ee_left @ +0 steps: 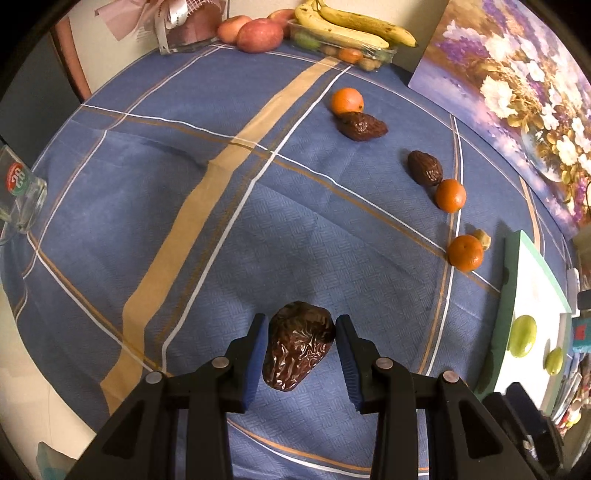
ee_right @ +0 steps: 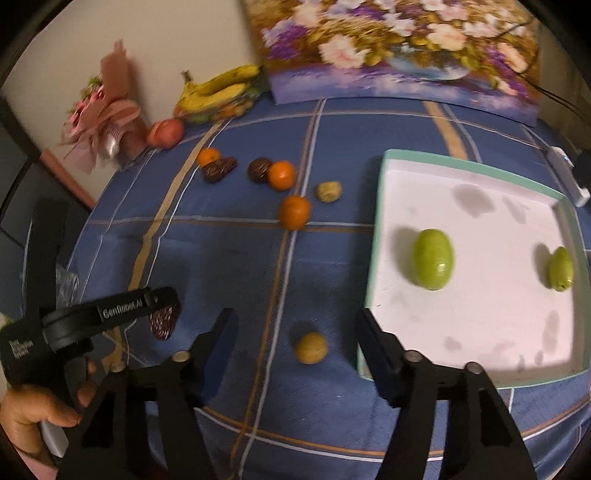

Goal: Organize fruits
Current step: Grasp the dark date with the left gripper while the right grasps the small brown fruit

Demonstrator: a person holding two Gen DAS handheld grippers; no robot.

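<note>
Between the blue pads of the left tool [ee_left: 301, 356] sits a wrinkled dark brown date [ee_left: 298, 349], gripped narrowly and carried clear above the blue checked tablecloth [ee_left: 177, 206] that covers the table. Ahead of that tool and to its right lie two more dark dates [ee_left: 361, 126], each touching a small orange mandarin [ee_left: 346, 100], with a third mandarin [ee_left: 465, 253] nearer, beside a small beige nut [ee_left: 483, 239].

The right tool [ee_right: 297, 341] stands with its jaws apart and nothing pressed between them; a small round tan fruit [ee_right: 311, 347] lies on the cloth in the gap (untouched by either pad). Just right of this tool is a shallow white tray with a mint-green rim [ee_right: 376, 236], holding two oval green fruits [ee_right: 433, 259], well apart from each other. To its left, a hand [ee_right: 35, 406] holds the left tool with its date.

Far ahead, by the cream wall, are yellow bananas [ee_left: 354, 26] on a clear plastic punnet, red apples [ee_left: 259, 35], a pink ribboned gift [ee_right: 107, 122] and a flower painting [ee_right: 399, 48] leaning upright.
</note>
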